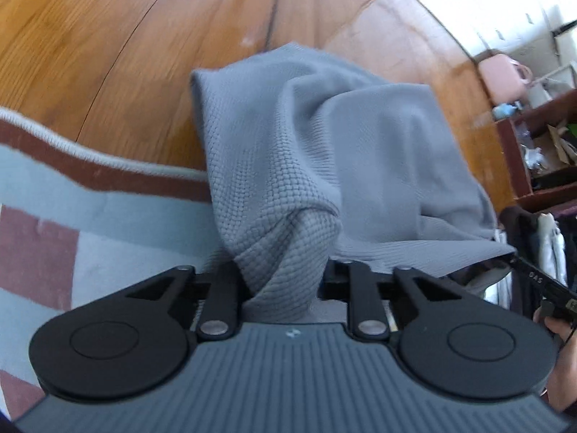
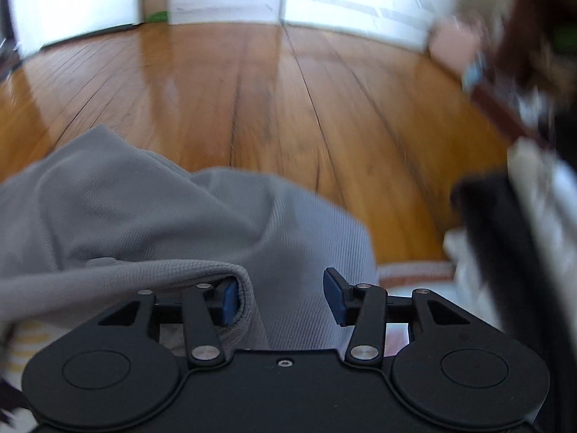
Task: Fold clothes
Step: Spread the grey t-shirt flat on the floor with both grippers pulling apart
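Garment: grey knit cloth (image 1: pixel 324 151), centre frame, hanging bunched over the wooden floor (image 1: pixel 108 36) and rug (image 1: pixel 54 180).
Left tongs (image 1: pixel 285 281): clamped on a gathered wad.
Right tongs (image 2: pixel 285 296): spread apart, hem draped over one finger.
Handling: soft, limp, light; best taken at hems or corners.

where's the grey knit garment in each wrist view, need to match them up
Left wrist view: the grey waffle-knit garment fills the centre, bunched between the left gripper's fingers and hanging over the rug edge.
Right wrist view: the same garment fills the lower left, its hem draped over one blue finger pad of the right gripper, whose jaws stand apart.
Shared landmark: the glossy wooden plank floor behind it.
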Demonstrator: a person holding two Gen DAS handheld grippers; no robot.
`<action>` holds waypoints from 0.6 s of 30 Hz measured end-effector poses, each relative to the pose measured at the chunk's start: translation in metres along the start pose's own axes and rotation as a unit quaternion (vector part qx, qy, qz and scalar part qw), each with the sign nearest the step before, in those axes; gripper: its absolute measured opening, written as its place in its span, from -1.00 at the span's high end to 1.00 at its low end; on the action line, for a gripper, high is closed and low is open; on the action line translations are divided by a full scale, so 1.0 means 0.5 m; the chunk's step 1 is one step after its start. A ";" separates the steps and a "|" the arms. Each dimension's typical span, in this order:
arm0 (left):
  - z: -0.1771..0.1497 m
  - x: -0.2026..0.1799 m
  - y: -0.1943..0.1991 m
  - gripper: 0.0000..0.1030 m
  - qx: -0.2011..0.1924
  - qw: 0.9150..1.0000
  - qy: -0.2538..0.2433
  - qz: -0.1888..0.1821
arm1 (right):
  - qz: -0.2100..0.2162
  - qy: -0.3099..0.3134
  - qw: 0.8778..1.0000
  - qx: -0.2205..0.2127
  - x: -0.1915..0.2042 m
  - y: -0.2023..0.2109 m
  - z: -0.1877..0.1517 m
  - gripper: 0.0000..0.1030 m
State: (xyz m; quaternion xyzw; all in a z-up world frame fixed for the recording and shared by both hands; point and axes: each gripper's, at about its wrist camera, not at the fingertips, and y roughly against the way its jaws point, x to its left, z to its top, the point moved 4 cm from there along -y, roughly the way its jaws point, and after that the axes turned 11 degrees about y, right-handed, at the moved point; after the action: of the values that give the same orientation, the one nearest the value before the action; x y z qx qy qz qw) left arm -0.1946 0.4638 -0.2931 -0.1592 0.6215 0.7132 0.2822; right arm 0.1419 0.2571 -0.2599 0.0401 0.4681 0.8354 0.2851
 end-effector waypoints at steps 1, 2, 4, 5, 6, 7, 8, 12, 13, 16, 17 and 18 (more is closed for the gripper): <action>-0.001 -0.003 -0.002 0.71 0.000 1.000 -0.003 0.001 | 0.009 -0.016 1.000 0.010 0.000 0.001 -0.010 -0.07; -0.002 -0.006 -0.004 0.71 0.000 1.000 -0.007 0.003 | 0.017 -0.032 0.999 0.021 -0.001 0.003 -0.020 -0.11; -0.003 -0.013 -0.007 0.71 0.000 1.000 -0.013 0.006 | 0.035 -0.064 0.996 0.041 -0.001 0.005 -0.040 -0.12; -0.004 -0.016 -0.009 0.71 0.000 1.000 -0.017 0.007 | 0.043 -0.080 0.994 0.051 -0.002 0.007 -0.050 -0.12; -0.005 -0.019 -0.011 0.71 -0.001 1.000 -0.020 0.009 | 0.052 -0.096 0.992 0.061 -0.002 0.008 -0.060 -0.15; -0.005 -0.022 -0.013 0.71 -0.001 1.000 -0.023 0.010 | 0.061 -0.112 0.989 0.072 -0.002 0.010 -0.069 -0.18; -0.006 -0.025 -0.014 0.71 -0.001 1.000 -0.026 0.011 | 0.069 -0.128 0.986 0.082 -0.002 0.012 -0.079 -0.25; -0.003 -0.021 -0.013 0.71 -0.003 1.000 -0.022 0.015 | 0.103 -0.170 0.971 0.132 0.026 -0.008 -0.130 -0.28; 0.000 -0.020 -0.014 0.71 -0.004 1.000 -0.020 0.015 | 0.103 -0.168 0.970 0.141 0.036 -0.018 -0.140 -0.28; 0.003 -0.009 -0.016 0.70 -0.001 1.000 -0.008 0.012 | 0.083 -0.133 0.983 0.095 0.048 -0.032 -0.146 0.04; 0.005 -0.005 -0.020 0.68 0.001 1.000 -0.002 0.012 | 0.076 -0.110 0.988 0.073 0.049 -0.029 -0.141 0.61; 0.008 -0.001 -0.025 0.68 0.002 1.000 0.002 0.013 | 0.068 -0.088 0.992 0.051 0.049 -0.026 -0.135 0.75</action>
State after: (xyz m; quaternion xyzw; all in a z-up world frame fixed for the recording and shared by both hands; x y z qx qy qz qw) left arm -0.1864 0.4682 -0.3020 -0.1523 0.6253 0.7155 0.2716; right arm 0.1046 0.2234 -0.3130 0.1602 0.4794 0.8210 0.2653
